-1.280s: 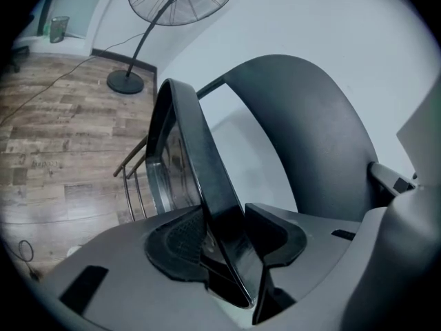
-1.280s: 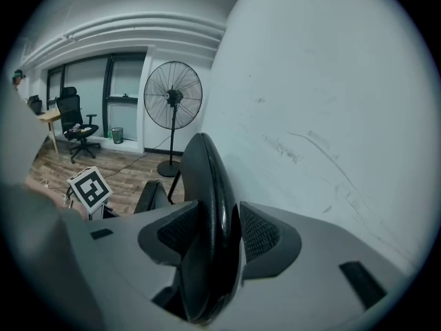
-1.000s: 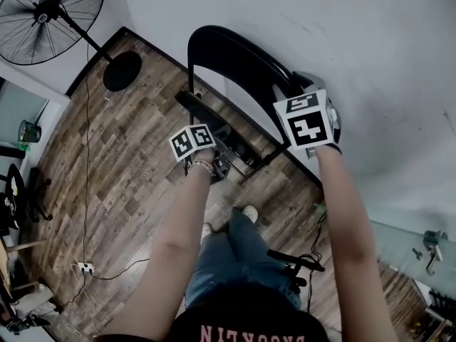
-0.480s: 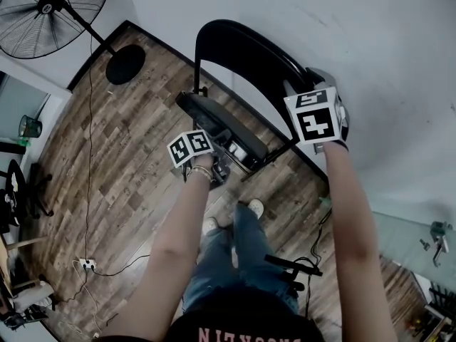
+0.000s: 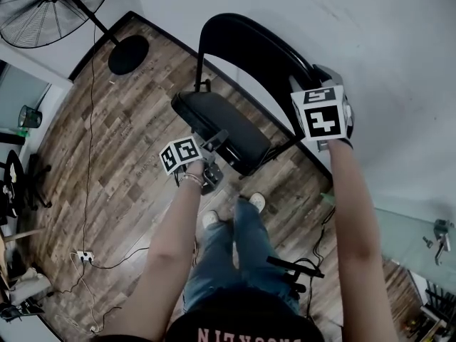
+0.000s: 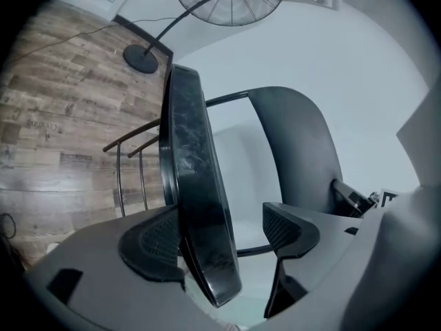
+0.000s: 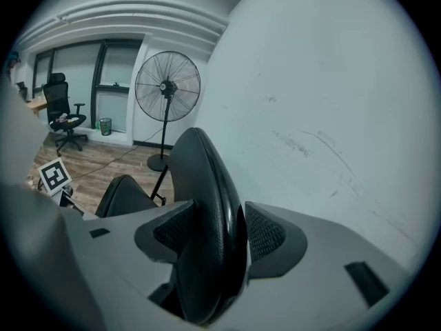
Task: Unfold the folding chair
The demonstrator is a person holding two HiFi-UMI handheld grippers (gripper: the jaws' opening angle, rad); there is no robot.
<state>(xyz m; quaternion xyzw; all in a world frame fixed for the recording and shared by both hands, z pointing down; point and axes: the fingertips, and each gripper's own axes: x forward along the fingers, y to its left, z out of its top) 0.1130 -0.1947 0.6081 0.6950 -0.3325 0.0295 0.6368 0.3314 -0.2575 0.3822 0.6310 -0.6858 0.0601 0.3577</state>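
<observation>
The black folding chair stands against the white wall, its backrest (image 5: 249,48) upright and its seat (image 5: 228,123) swung out nearly level. My left gripper (image 5: 214,147) is at the seat's front edge. In the left gripper view that seat edge (image 6: 189,150) runs between the jaws of my left gripper (image 6: 220,236). The jaws are opening: the left pad (image 6: 155,243) lies against the edge and the right pad (image 6: 286,226) stands clear of it. My right gripper (image 5: 313,77) is shut on the backrest's right rim (image 7: 207,185), with both pads of the right gripper (image 7: 219,233) pressed on it.
A standing fan (image 5: 50,6) with a round base (image 5: 128,54) is at the far left. A cable runs over the wood floor to a power strip (image 5: 84,256). The person's feet (image 5: 249,204) are just in front of the chair. A white wall (image 5: 370,34) rises behind it.
The seat has swung down and out from the backrest. My left gripper came toward the person and lower with it. My right gripper stayed on the backrest.
</observation>
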